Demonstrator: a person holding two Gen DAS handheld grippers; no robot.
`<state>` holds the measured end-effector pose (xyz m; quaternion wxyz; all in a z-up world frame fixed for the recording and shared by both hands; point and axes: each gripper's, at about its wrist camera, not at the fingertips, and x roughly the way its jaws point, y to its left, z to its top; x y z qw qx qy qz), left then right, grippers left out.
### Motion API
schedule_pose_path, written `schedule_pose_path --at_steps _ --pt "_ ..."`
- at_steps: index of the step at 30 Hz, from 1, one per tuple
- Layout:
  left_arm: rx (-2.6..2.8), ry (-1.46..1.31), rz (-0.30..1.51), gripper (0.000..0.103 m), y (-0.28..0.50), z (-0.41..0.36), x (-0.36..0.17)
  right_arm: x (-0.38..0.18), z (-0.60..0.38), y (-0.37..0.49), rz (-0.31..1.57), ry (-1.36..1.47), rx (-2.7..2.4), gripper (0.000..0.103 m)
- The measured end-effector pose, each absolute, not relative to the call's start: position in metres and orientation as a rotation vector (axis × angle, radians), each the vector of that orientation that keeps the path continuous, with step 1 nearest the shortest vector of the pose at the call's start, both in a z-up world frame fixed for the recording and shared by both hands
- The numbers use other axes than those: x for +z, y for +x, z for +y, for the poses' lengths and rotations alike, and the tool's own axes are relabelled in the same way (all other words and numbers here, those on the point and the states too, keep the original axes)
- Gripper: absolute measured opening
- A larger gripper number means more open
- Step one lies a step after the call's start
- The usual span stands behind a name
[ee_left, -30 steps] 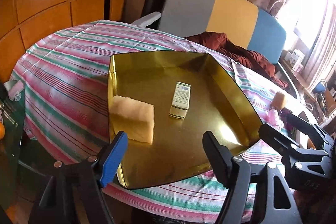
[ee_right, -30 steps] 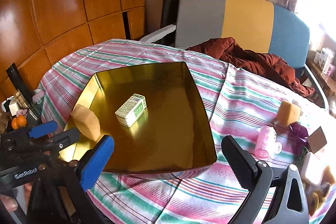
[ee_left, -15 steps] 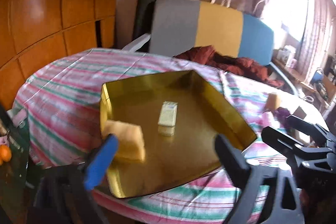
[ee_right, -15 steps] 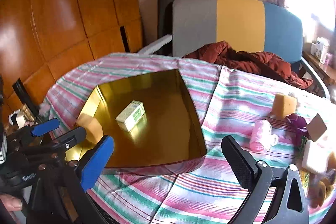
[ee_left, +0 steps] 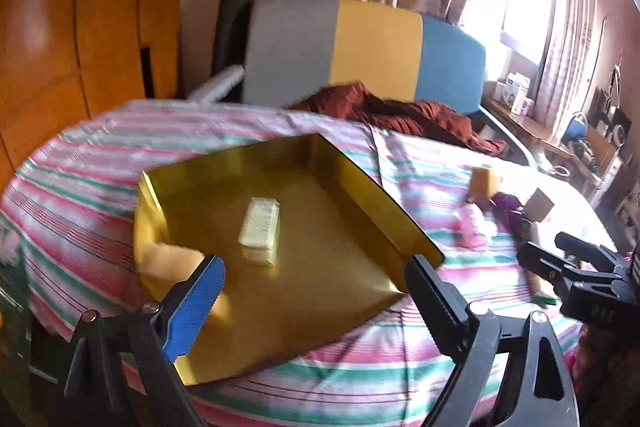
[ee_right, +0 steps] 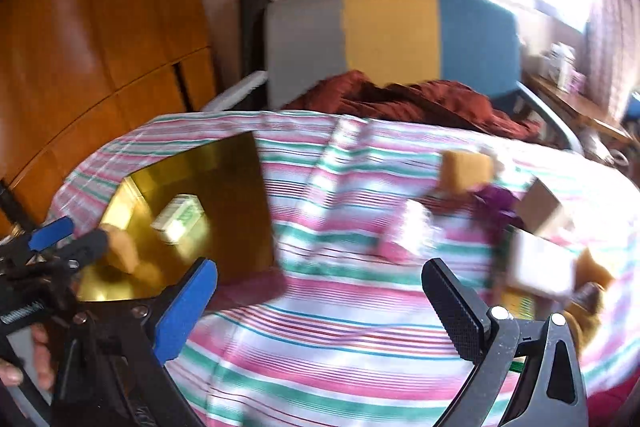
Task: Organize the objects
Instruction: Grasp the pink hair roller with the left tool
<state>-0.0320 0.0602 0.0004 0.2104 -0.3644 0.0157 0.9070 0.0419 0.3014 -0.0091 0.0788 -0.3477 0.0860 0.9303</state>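
A gold tray point(ee_left: 352, 251) lies on the striped tablecloth; it also shows in the right wrist view point(ee_right: 248, 203). It holds a small white box point(ee_left: 260, 231) and a yellow sponge point(ee_left: 168, 259). My left gripper point(ee_left: 316, 291) is open and empty, above the tray's near edge. My right gripper point(ee_right: 324, 303) is open and empty over the cloth, right of the tray. Loose on the right lie a yellow sponge point(ee_right: 466, 171), a pink cup point(ee_right: 404, 235), a purple object point(ee_right: 496, 199), a brown box point(ee_right: 540, 205) and a white block point(ee_right: 540, 267).
A grey, yellow and blue chair back point(ee_left: 360, 47) stands behind the table with a rust-red cloth point(ee_left: 400, 111) on its seat. Wooden panels point(ee_left: 80, 27) fill the left. A cluttered shelf point(ee_left: 560, 131) stands by the window at right.
Both grippers have pulled back and tilted up. The right view has swung right, toward the loose objects. Both stay open and empty.
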Motion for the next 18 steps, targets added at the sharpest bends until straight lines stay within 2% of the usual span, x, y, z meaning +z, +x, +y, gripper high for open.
schedule_pose_path --at_steps 7,18 --pt "2.382 -1.075 0.032 0.093 -0.033 0.086 -0.01 -0.018 0.368 0.063 0.462 -1.095 2.688 0.103" --pt "2.209 -1.009 0.185 0.093 -0.023 0.157 -0.003 -0.005 0.46 0.096 0.493 -1.028 2.468 0.103"
